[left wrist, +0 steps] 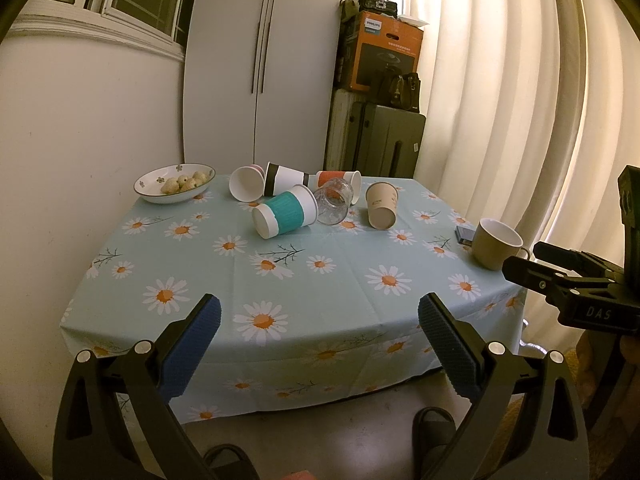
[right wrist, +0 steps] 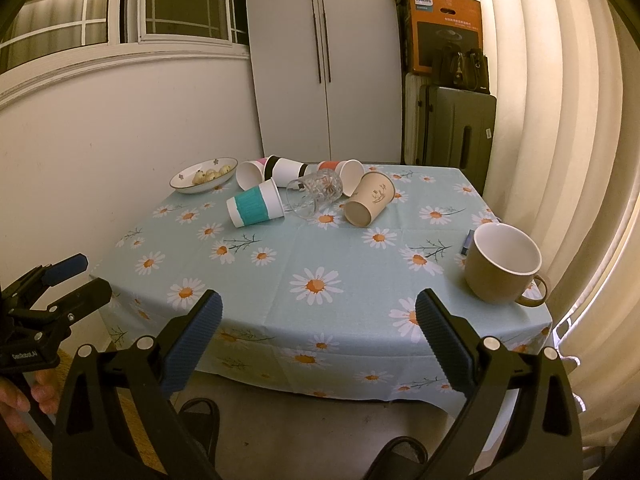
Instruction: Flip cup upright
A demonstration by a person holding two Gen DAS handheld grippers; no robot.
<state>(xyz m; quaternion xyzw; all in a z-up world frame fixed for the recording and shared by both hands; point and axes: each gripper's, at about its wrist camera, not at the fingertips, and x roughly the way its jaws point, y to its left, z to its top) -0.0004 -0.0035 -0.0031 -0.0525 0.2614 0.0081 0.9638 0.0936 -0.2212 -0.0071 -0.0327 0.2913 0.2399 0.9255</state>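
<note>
Several cups lie on their sides at the far middle of the table: a teal-banded cup, a clear glass, a beige paper cup, a black-banded cup, a pink-banded cup and an orange-banded cup. A brown mug stands upright at the right. My left gripper is open and empty before the table's front edge. My right gripper is open and empty there too.
A bowl of small round snacks sits at the far left. A small dark object lies beside the mug. Wall at left, wardrobe and suitcases behind, curtain at right. The daisy tablecloth hangs over the front edge.
</note>
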